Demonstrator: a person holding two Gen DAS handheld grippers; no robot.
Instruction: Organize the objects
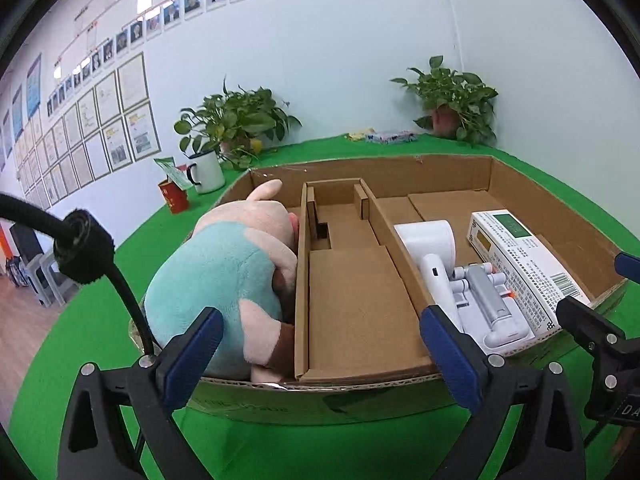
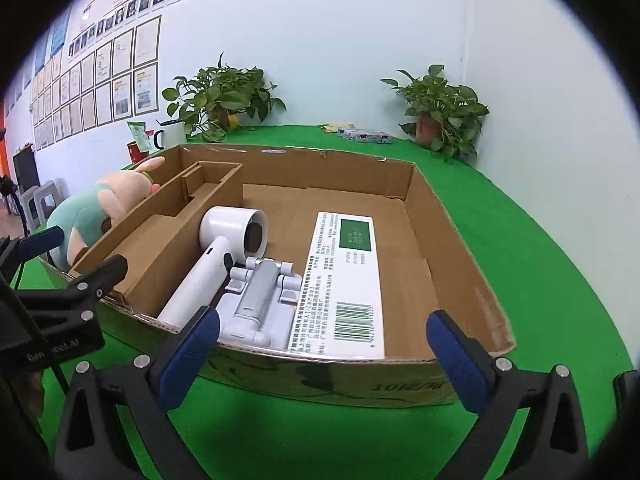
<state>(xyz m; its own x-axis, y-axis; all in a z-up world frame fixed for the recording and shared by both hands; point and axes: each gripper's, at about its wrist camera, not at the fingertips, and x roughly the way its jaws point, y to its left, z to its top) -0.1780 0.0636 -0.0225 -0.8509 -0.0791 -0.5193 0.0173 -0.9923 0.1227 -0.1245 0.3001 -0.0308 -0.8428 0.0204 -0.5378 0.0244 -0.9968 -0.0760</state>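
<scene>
A shallow cardboard box (image 1: 552, 200) (image 2: 460, 252) with inner dividers stands on the green table. In its left compartment lies a plush pig in a teal top (image 1: 224, 276) (image 2: 86, 216). The right compartment holds a white hair dryer (image 1: 430, 248) (image 2: 216, 252), a grey-white folding stand (image 1: 486, 304) (image 2: 260, 296) and a white carton with a green label and barcode (image 1: 524, 256) (image 2: 348, 280). My left gripper (image 1: 320, 352) is open and empty at the box's near wall. My right gripper (image 2: 324, 352) is open and empty before the same wall; it also shows in the left wrist view (image 1: 592, 328).
At the table's back stand two potted plants (image 1: 236, 124) (image 1: 452, 100), a white enamel mug (image 1: 206, 172), a red can (image 1: 174, 196) and a small patterned pack (image 1: 390, 136). A wall with framed papers is to the left. A black cable (image 1: 120, 280) hangs by the left gripper.
</scene>
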